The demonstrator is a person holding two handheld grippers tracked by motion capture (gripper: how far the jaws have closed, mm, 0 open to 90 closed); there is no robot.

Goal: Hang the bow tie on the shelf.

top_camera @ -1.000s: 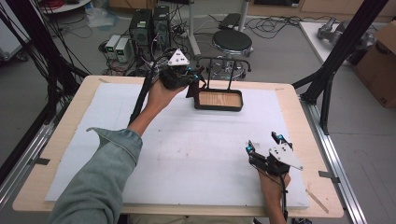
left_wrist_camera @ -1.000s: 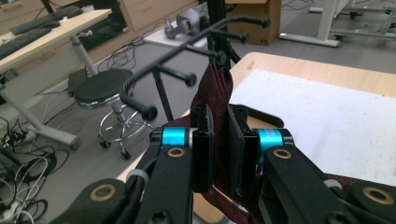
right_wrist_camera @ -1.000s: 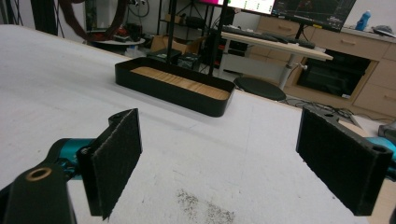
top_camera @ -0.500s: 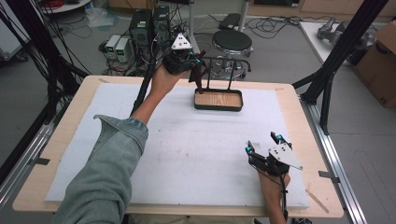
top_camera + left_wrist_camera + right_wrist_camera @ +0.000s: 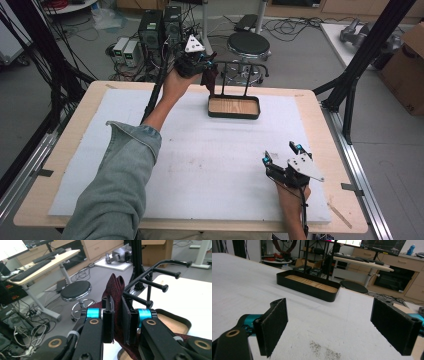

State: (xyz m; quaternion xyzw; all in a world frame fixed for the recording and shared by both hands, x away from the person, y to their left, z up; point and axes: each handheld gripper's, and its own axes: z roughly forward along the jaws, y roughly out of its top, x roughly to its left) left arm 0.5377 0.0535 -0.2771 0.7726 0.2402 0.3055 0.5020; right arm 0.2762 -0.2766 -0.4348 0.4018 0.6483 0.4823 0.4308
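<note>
Your left tongs (image 5: pixel 117 315) pinch the dark red cloth (image 5: pixel 116 286) at the rack (image 5: pixel 240 75), 12 o'clock on the tabletop (image 5: pixel 100 107); likely drape it over a peg next, right tongs (image 5: pixel 282 155) idle open at 5.

A light wooden table (image 5: pixel 320 107) carries a wide white foam mat (image 5: pixel 200 150) covering nearly its whole top. A black rectangular tray with a wooden floor (image 5: pixel 234 107) stands on the mat, well ahead of the right gripper's fingers (image 5: pixel 274 325). A dark speckled smudge (image 5: pixel 324 352) marks the mat between those fingers
</note>
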